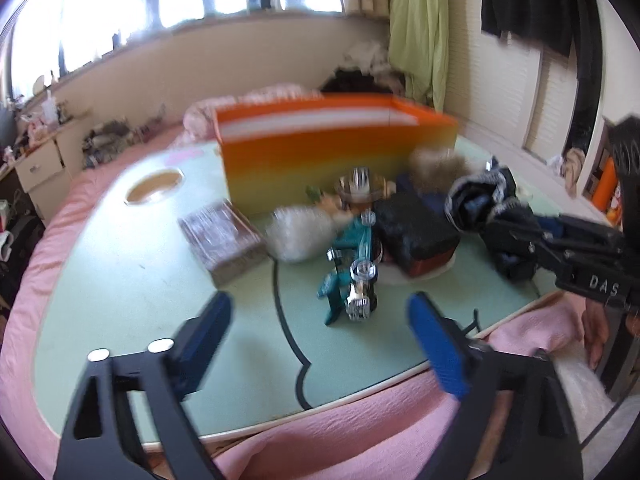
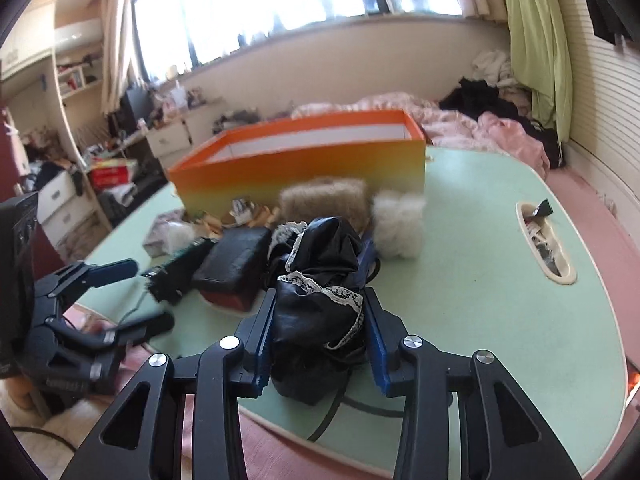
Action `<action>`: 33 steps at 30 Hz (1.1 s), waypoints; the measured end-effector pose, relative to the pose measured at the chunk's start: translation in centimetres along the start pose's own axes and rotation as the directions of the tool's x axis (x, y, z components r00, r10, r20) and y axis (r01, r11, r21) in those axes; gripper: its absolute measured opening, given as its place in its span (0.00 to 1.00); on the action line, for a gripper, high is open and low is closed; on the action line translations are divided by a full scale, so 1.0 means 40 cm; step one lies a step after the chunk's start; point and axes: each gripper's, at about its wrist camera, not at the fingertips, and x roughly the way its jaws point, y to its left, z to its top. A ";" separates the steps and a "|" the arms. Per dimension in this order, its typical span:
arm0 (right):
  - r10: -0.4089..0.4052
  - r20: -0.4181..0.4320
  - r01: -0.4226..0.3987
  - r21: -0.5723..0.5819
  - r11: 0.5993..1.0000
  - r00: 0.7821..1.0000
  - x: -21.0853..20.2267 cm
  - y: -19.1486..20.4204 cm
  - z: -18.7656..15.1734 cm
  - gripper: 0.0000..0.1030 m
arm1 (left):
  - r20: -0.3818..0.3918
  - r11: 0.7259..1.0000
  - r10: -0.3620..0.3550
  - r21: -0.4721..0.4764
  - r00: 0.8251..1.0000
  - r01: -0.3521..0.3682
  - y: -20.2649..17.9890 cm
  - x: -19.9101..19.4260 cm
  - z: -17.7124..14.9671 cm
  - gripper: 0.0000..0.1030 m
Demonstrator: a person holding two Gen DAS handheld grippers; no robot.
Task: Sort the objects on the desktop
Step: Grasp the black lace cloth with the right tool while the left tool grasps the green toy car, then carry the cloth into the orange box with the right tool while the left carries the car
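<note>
Clamping black lace-trimmed cloth (image 2: 320, 276), right gripper (image 2: 320, 340) low over table (image 2: 500, 280), left gripper (image 1: 320, 320) fingers spread, hovering

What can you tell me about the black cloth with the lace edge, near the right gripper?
The black cloth is a crumpled bundle of shiny, satin-like fabric with a cream lace trim along its edges. It rests in a loose heap on the green table, near the front edge. The right gripper has its blue jaws on both sides of the cloth, pressing against it. Behind it lie a black pouch and a white fluffy item; whether they touch it is unclear. Dark blue fabric shows beside it.
</note>
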 end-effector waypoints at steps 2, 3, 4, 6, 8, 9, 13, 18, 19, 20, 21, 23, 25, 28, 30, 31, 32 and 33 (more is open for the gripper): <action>0.009 0.026 -0.009 0.009 1.000 1.000 -0.013 -0.004 -0.003 0.37 | 0.035 0.999 -0.034 0.021 0.999 0.033 -0.009 -0.018 0.007 0.79; 0.016 0.033 -0.016 0.013 1.000 0.999 -0.014 -0.006 -0.003 0.37 | 0.036 0.998 -0.047 0.034 0.998 0.045 -0.016 -0.017 0.014 0.78; 0.021 0.033 -0.021 0.014 1.000 0.999 -0.013 -0.007 -0.003 0.37 | 0.033 0.998 -0.049 0.046 0.998 0.048 -0.024 -0.011 0.025 0.76; 0.019 0.026 -0.020 0.014 1.000 0.999 -0.008 -0.005 -0.003 0.37 | 0.015 0.997 -0.051 0.052 0.999 0.050 -0.024 0.012 0.044 0.63; 0.019 0.023 -0.020 0.013 1.000 1.000 -0.007 -0.004 -0.005 0.38 | -0.039 0.998 -0.061 0.031 0.997 0.062 -0.016 0.051 0.063 0.37; 0.017 0.022 -0.018 0.014 1.000 1.000 -0.007 -0.004 -0.006 0.38 | -0.074 0.996 -0.083 0.004 0.994 0.084 -0.008 0.073 0.070 0.28; 0.022 0.017 -0.022 0.026 0.999 1.000 -0.006 -0.009 -0.013 0.38 | -0.108 0.987 -0.158 -0.034 0.982 0.155 -0.006 0.111 0.067 0.27; 0.020 0.056 -0.021 0.025 0.999 0.998 -0.030 -0.012 -0.011 0.38 | -0.104 0.983 -0.185 -0.034 0.977 0.183 -0.012 0.073 0.045 0.26; 0.022 0.071 -0.023 0.023 0.999 0.997 -0.040 -0.012 -0.009 0.38 | -0.089 0.979 -0.202 -0.051 0.975 0.198 -0.006 0.057 0.043 0.26; 0.025 0.087 -0.027 0.024 0.999 0.996 -0.051 -0.012 -0.005 0.38 | -0.064 0.975 -0.216 -0.072 0.974 0.211 0.006 0.036 0.047 0.26; 0.033 0.105 -0.036 0.027 0.999 0.994 -0.064 -0.013 0.005 0.38 | -0.038 0.972 -0.221 -0.086 0.975 0.217 0.013 0.018 0.052 0.26; 0.050 0.128 -0.056 0.037 0.998 0.990 -0.078 -0.011 0.029 0.38 | 0.017 0.972 -0.215 -0.089 0.976 0.216 0.025 -0.023 0.078 0.25; 0.068 0.160 -0.077 0.051 0.996 0.985 -0.090 -0.008 0.072 0.38 | 0.071 0.973 -0.208 -0.091 0.976 0.214 0.031 -0.050 0.114 0.23; 0.082 0.211 -0.097 0.062 0.993 0.974 -0.095 -0.002 0.146 0.38 | 0.108 0.971 -0.214 -0.087 0.971 0.224 0.033 -0.051 0.179 0.01; 0.090 0.222 -0.109 0.075 0.991 0.971 -0.078 -0.005 0.208 0.38 | 0.126 0.972 -0.207 -0.087 0.970 0.219 0.035 -0.037 0.224 0.01; 0.093 0.221 -0.115 0.088 0.990 0.971 -0.071 -0.011 0.228 0.38 | 0.127 0.973 -0.201 -0.093 0.971 0.213 0.037 -0.027 0.240 0.01; 0.094 0.220 -0.119 0.105 0.987 0.971 -0.065 -0.017 0.244 0.38 | 0.129 0.972 -0.196 -0.103 0.972 0.210 0.042 -0.019 0.253 0.01; 0.093 0.214 -0.122 0.129 0.984 0.973 -0.062 -0.027 0.256 0.38 | 0.126 0.971 -0.199 -0.110 0.972 0.213 0.044 -0.009 0.260 0.01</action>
